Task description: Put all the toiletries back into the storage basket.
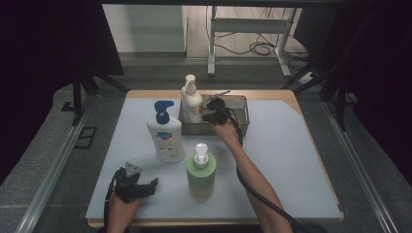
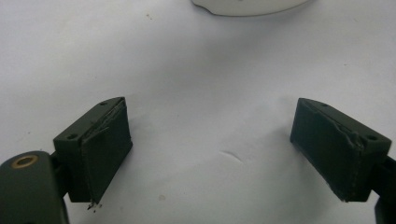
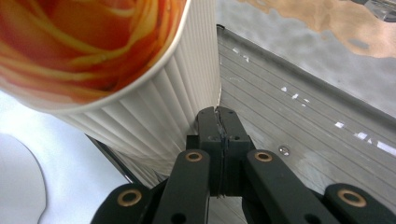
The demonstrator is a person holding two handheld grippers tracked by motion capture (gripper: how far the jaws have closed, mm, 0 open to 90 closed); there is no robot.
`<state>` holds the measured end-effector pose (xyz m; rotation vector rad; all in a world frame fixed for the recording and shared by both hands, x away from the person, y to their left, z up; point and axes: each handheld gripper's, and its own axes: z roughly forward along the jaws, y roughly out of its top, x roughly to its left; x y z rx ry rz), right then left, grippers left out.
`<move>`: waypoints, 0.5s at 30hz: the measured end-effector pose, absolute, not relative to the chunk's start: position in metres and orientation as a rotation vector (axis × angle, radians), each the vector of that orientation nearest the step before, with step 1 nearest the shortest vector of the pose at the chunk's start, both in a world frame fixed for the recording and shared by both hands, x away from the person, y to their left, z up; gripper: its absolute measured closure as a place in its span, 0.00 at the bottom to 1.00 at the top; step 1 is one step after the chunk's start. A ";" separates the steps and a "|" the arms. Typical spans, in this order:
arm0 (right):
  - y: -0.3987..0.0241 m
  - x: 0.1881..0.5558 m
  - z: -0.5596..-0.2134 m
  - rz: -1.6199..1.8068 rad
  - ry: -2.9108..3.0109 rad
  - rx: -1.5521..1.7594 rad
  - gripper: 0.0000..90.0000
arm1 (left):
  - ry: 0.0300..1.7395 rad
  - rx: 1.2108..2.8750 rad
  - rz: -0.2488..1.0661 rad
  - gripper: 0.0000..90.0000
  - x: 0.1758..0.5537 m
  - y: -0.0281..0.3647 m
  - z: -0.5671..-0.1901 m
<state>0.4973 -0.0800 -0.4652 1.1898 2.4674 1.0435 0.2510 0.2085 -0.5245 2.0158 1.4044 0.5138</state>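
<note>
Pale blue-grey mat (image 1: 291, 160) over a wooden table, dark curtains at both sides, grey floor and a white stand's legs beyond. At the mat's far middle, a shallow grey metal tray (image 1: 240, 104) with raised walls; inside it, at its left end, a cream pump bottle (image 1: 191, 99) standing upright with an orange picture on its label. Just right of that bottle, inside the tray, the right gripper (image 1: 214, 108), held at the end of a forearm reaching in from the bottom edge. In the right gripper view, both black jaws pressed flat together with nothing between them, tips just beside the bottle's ribbed white wall (image 3: 154, 121), contact impossible to confirm; grey grooved tray floor (image 3: 299, 126) to the right. Left of the tray and outside it, a white pump bottle with a blue head (image 1: 165, 133), upright on the mat. Nearer the front edge, a green pump bottle with a white head (image 1: 200, 172), also upright, well apart from the tray. At the front left, the left gripper (image 1: 148, 187) low over the mat, jaws spread wide and holding nothing, bare mat between its pads (image 2: 105, 149).
</note>
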 end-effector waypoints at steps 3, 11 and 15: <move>-0.077 0.498 -0.465 1.044 2.470 1.184 1.00 | 1.404 2.016 0.514 0.13 0.251 0.208 -0.524; -0.068 0.497 -0.465 1.043 2.480 1.171 1.00 | 1.404 2.016 0.514 0.13 0.251 0.208 -0.524; -0.066 0.498 -0.465 1.038 2.484 1.168 1.00 | 1.405 2.016 0.515 0.13 0.251 0.208 -0.525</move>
